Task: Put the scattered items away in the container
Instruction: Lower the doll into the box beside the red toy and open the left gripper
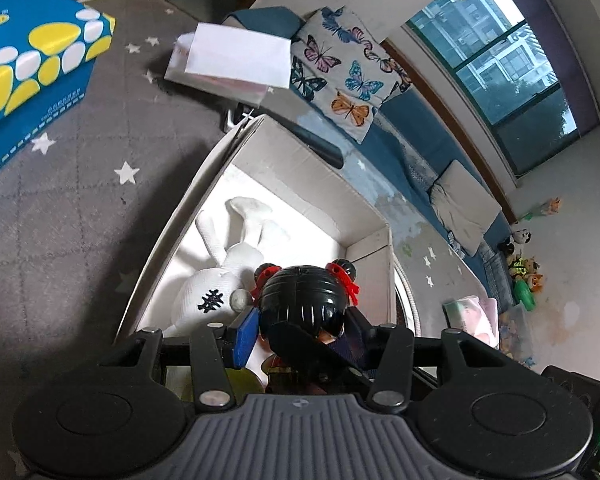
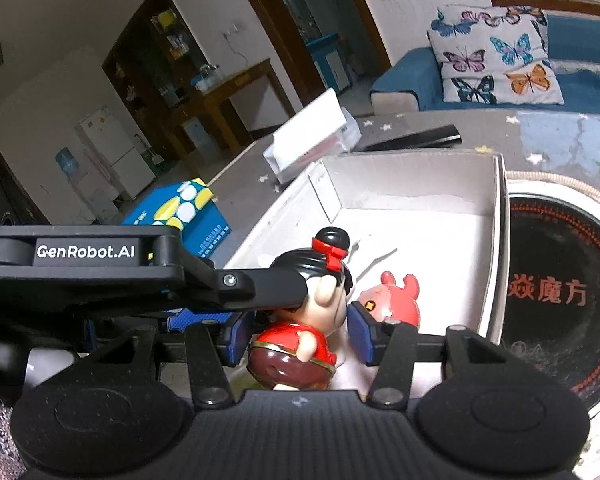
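A white cardboard box (image 1: 308, 168) stands on the grey star-print mat; it also shows in the right wrist view (image 2: 420, 184). My left gripper (image 1: 300, 330) is shut on a doll with black hair and red bows (image 1: 300, 300), holding it over the box. A white plush rabbit (image 1: 220, 276) lies in the box below. In the right wrist view the same doll (image 2: 312, 312), in a red dress, sits between my right gripper's (image 2: 300, 336) blue pads, which stand apart beside it. A pink pig toy (image 2: 396, 296) lies in the box just behind. The left gripper's arm (image 2: 140, 276) reaches in from the left.
A blue and yellow tissue box (image 1: 32, 68) lies on the mat to the left. A white paper holder (image 1: 236, 60) and a black flat remote (image 2: 416, 138) lie beyond the box. A round induction hob (image 2: 560, 292) sits right of it. A sofa with a butterfly cushion (image 2: 496, 56) is behind.
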`<state>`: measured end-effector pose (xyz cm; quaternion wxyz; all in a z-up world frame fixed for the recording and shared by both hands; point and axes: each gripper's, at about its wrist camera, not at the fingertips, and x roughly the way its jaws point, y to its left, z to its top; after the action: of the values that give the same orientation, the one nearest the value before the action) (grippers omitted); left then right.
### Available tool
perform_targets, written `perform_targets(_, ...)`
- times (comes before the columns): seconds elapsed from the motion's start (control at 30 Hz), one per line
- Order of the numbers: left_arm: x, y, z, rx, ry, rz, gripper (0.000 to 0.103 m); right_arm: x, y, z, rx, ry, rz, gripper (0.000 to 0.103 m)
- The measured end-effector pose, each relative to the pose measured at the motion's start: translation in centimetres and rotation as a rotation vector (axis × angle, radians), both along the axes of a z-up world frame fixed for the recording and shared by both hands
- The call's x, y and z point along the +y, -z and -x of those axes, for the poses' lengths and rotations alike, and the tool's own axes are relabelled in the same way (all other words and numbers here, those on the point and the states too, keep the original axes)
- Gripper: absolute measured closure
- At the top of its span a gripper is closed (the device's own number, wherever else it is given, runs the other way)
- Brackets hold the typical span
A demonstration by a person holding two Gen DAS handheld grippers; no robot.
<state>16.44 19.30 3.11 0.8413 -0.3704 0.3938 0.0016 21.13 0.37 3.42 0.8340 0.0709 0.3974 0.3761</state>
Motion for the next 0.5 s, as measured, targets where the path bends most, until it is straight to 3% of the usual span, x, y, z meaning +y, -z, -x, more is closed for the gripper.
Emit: perform_targets(0.5,0.1,1.9,-1.4,0.023,0.024,-0.002,0.053,2.3,0.7,-1.3,-0.027,-0.012,0.13,0.051)
